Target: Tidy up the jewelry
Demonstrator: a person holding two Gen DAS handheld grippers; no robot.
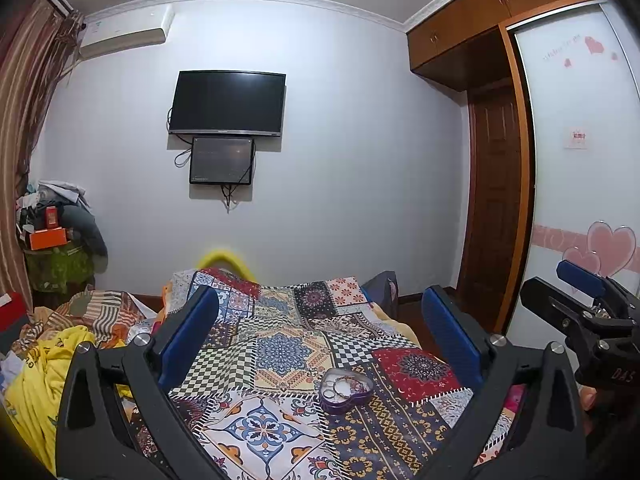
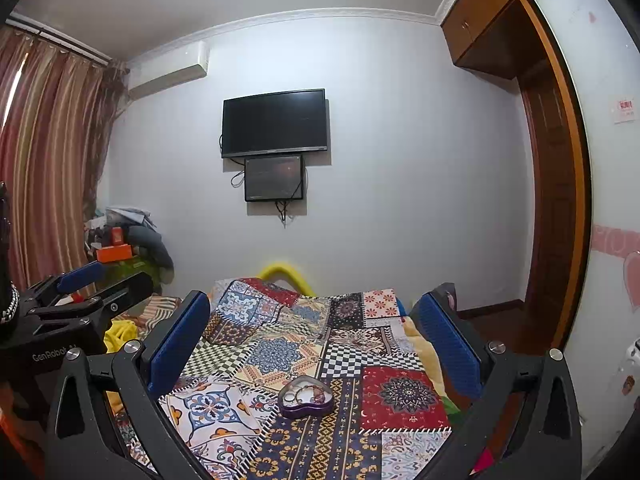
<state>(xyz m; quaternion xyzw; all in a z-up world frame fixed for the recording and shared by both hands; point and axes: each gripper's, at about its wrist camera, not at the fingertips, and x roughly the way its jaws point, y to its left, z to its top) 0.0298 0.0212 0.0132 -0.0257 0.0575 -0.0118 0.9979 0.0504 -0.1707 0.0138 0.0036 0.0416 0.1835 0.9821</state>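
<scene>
A purple heart-shaped tin (image 1: 345, 391) lies open on the patchwork quilt (image 1: 280, 344) of the bed. It holds rings, a bracelet and other small jewelry. It also shows in the right wrist view (image 2: 306, 397). My left gripper (image 1: 320, 312) is open and empty, held above the quilt, with the tin below and between its blue fingers (image 1: 188, 332). My right gripper (image 2: 316, 320) is open and empty too, above and behind the tin. Each gripper shows at the edge of the other's view: the right one (image 1: 580, 296) and the left one (image 2: 80, 284).
Crumpled yellow and striped bedding (image 1: 60, 360) lies left of the quilt. A cluttered stand with an orange box (image 1: 48, 238) is by the curtain. A TV (image 1: 228, 104) hangs on the far wall. A wardrobe with heart stickers (image 1: 580, 200) and a wooden door (image 1: 496, 208) are on the right.
</scene>
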